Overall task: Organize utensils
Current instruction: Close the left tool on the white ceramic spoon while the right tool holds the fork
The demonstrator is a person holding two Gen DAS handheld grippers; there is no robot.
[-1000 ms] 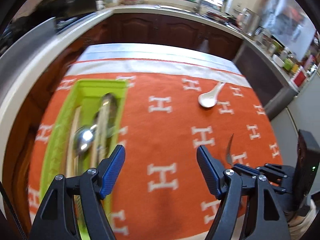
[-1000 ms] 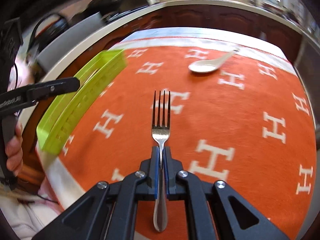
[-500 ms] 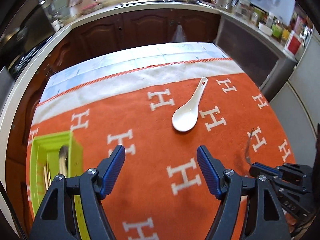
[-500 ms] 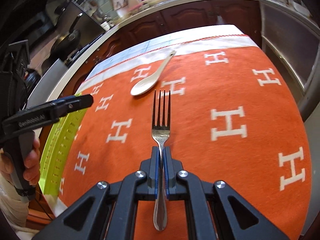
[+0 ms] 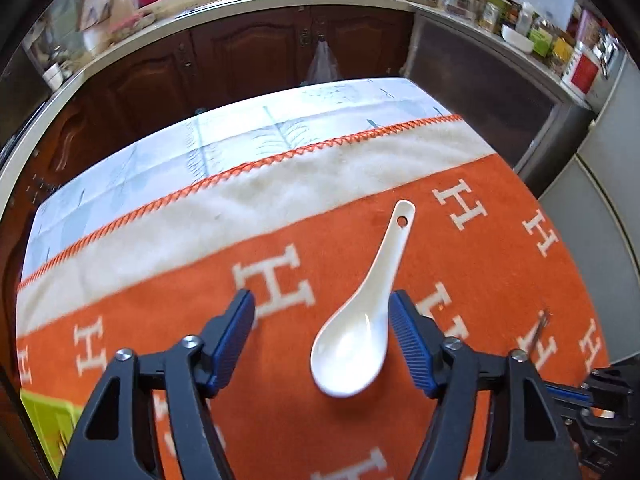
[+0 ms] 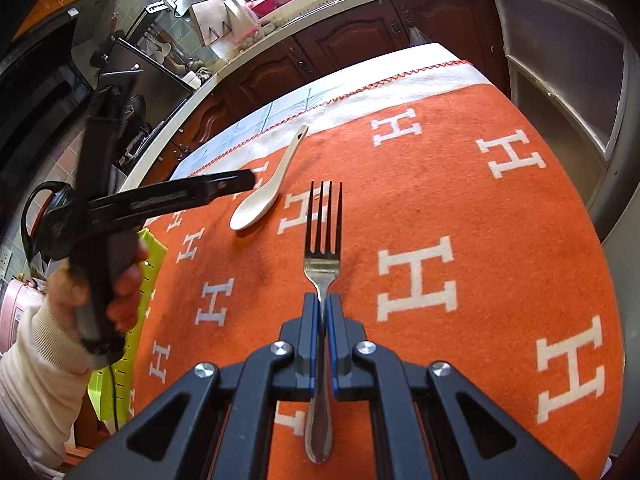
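A white ceramic spoon (image 5: 362, 312) lies on the orange cloth (image 5: 160, 320), bowl toward me. My left gripper (image 5: 322, 312) is open, its fingers on either side of the spoon's bowl and above it. It also shows in the right wrist view (image 6: 240, 180) over the spoon (image 6: 264, 192). My right gripper (image 6: 322, 304) is shut on a steel fork (image 6: 322, 236), tines pointing forward, held above the cloth. The lime green utensil tray (image 6: 140, 300) sits at the table's left edge; a corner shows in the left wrist view (image 5: 44, 428).
The orange cloth with white H marks (image 6: 440, 240) covers most of the table. A white band and a pale patterned strip (image 5: 240, 136) lie at the far edge. Dark kitchen cabinets (image 5: 240, 52) and a cluttered counter stand beyond.
My left gripper has swung from over the green tray to the right and forward, and now straddles the white spoon. My right gripper still holds the fork and has turned slightly.
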